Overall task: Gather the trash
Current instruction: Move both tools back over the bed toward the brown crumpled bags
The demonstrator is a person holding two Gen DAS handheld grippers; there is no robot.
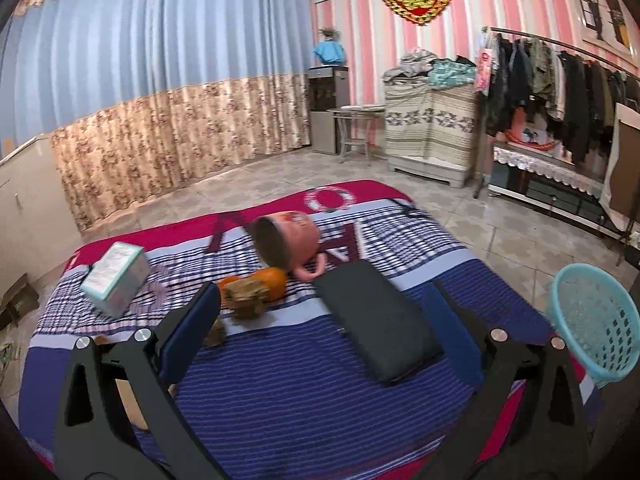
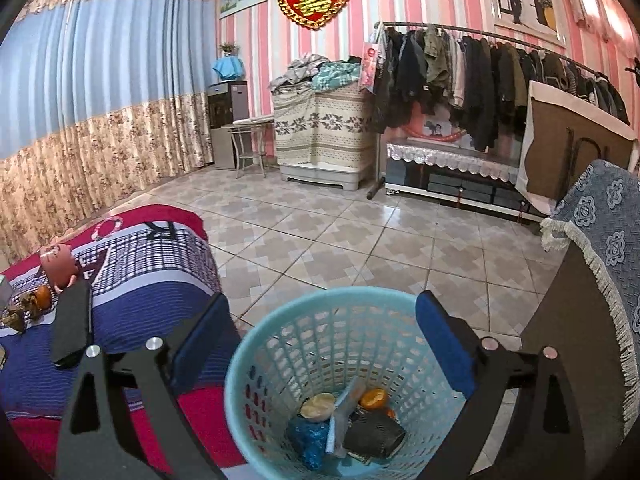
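Both fingers (image 1: 320,308) (image 2: 320,320) spread wide, empty; right above round lattice plastic basket (image 2: 280,344).

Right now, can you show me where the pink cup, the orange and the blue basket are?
pink cup (image 1: 298,236), left wrist view, on its side wall
orange (image 1: 274,282), left wrist view, on its peel
blue basket (image 2: 276,320), right wrist view, on its rim

Soft, even indoor light with faint glare on the floor tiles (image 2: 360,216), strong fisheye bending and dark corners, and slight motion blur throughout the left wrist view.
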